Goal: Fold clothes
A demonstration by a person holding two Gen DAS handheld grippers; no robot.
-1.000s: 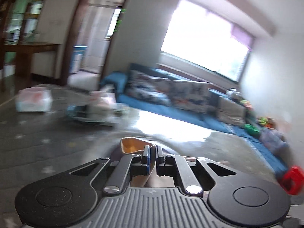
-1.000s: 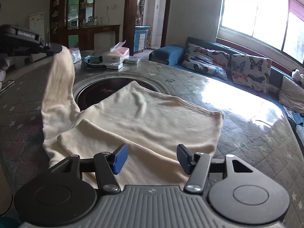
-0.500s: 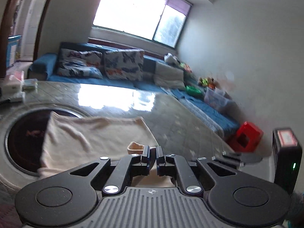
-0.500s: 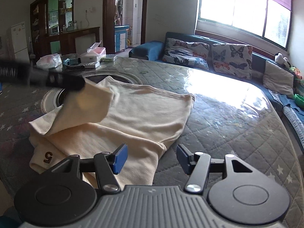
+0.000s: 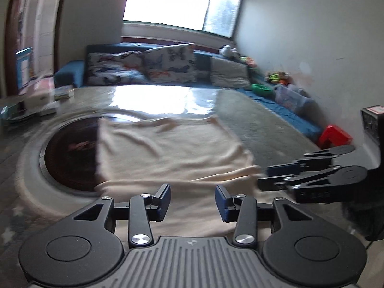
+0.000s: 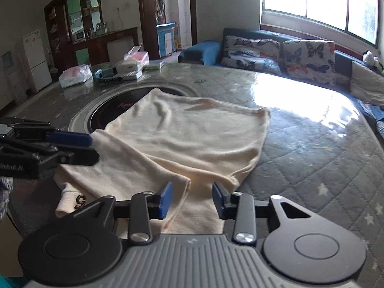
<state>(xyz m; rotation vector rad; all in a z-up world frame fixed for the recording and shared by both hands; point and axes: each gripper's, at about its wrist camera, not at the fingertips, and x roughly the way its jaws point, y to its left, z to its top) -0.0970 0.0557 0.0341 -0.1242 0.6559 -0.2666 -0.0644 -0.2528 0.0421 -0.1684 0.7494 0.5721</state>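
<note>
we see the cream garment [image 6: 182,139] lying partly folded mid-frame on the quilted table [image 6: 312,158]. our left gripper [image 5: 192,200] has just been opening and grips nothing; our right gripper [image 6: 192,198] has just been closing, cloth between its parted jaws.

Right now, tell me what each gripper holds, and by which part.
Nothing is held. The left gripper has just been opening and its jaws stand apart above the shirt. The right gripper has been closing, its pads not yet pressing the cloth between them.

Left gripper [image 5: 192,200] fingers [image 5: 163,195] parted, empty.
</note>
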